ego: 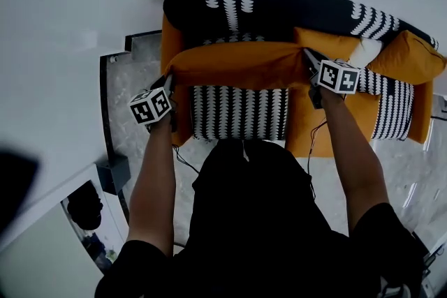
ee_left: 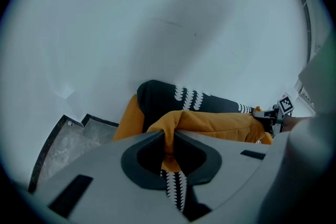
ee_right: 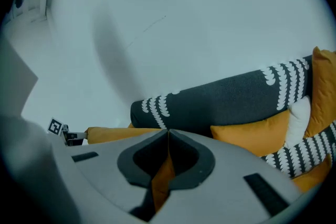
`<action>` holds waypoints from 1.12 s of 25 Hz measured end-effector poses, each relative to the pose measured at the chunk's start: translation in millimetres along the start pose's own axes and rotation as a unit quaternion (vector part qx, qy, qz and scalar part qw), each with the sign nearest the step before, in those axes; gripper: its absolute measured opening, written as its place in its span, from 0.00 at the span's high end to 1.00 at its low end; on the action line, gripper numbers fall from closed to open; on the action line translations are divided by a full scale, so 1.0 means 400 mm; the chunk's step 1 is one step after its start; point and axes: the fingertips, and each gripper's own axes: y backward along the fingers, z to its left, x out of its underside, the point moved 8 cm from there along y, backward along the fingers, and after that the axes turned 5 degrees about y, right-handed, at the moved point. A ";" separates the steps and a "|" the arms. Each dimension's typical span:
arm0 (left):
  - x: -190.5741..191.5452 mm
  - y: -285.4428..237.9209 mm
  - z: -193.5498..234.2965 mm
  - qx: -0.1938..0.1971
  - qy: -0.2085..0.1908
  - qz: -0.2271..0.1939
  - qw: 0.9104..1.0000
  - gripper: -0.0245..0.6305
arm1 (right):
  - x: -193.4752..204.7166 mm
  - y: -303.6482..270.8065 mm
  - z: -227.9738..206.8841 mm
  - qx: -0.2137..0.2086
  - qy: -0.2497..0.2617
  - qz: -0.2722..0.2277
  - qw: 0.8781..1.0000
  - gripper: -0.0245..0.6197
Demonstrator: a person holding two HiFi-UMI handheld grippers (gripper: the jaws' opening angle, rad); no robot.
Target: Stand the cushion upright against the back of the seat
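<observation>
Pillows (ego: pixel 412 56) on sofa (ego: pixel 279 10), right of cushion (ego: pixel 237 65)

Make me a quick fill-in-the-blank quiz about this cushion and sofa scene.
The held cushion is ___ in colour.
It is pinched by ___ tools: the left hand-held gripper and the right hand-held gripper.
The sofa backrest is black with ___ markings.
Missing words: orange; two; white.
</observation>
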 end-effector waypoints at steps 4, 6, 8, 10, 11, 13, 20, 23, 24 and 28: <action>-0.077 -0.048 0.004 0.019 0.006 -0.002 1.000 0.90 | -0.081 -0.053 -0.013 0.025 0.018 -0.001 1.000 0.90; -0.123 -0.087 0.008 0.023 0.007 0.002 1.000 0.90 | -0.114 -0.093 -0.025 0.038 0.030 0.009 0.999 0.90; -0.178 -0.128 0.011 0.023 0.002 0.004 1.000 0.90 | -0.151 -0.133 -0.037 0.051 0.051 0.017 0.997 0.90; -0.241 -0.160 -0.003 0.028 -0.008 -0.002 1.000 0.90 | -0.187 -0.167 -0.050 0.063 0.069 0.021 0.995 0.90; -0.267 -0.175 -0.009 0.032 -0.012 -0.004 0.999 0.90 | -0.202 -0.182 -0.056 0.067 0.074 0.023 0.995 0.90; -0.295 -0.205 -0.008 0.037 -0.013 -0.001 0.999 0.90 | -0.220 -0.214 -0.070 0.077 0.076 0.031 0.994 0.90; -0.295 -0.324 0.051 0.020 0.050 0.037 0.998 0.90 | -0.237 -0.307 -0.097 0.097 0.093 0.077 0.988 0.90; -0.310 -0.344 0.052 0.023 0.036 0.035 0.998 0.90 | -0.261 -0.299 -0.088 0.117 0.132 0.060 0.983 0.90; -0.314 -0.349 0.052 0.022 0.033 0.038 0.999 0.90 | -0.268 -0.292 -0.088 0.125 0.142 0.055 0.980 0.90; -0.325 -0.363 0.055 0.020 0.036 0.047 0.998 0.90 | -0.278 -0.255 -0.085 0.135 0.143 0.036 0.980 0.90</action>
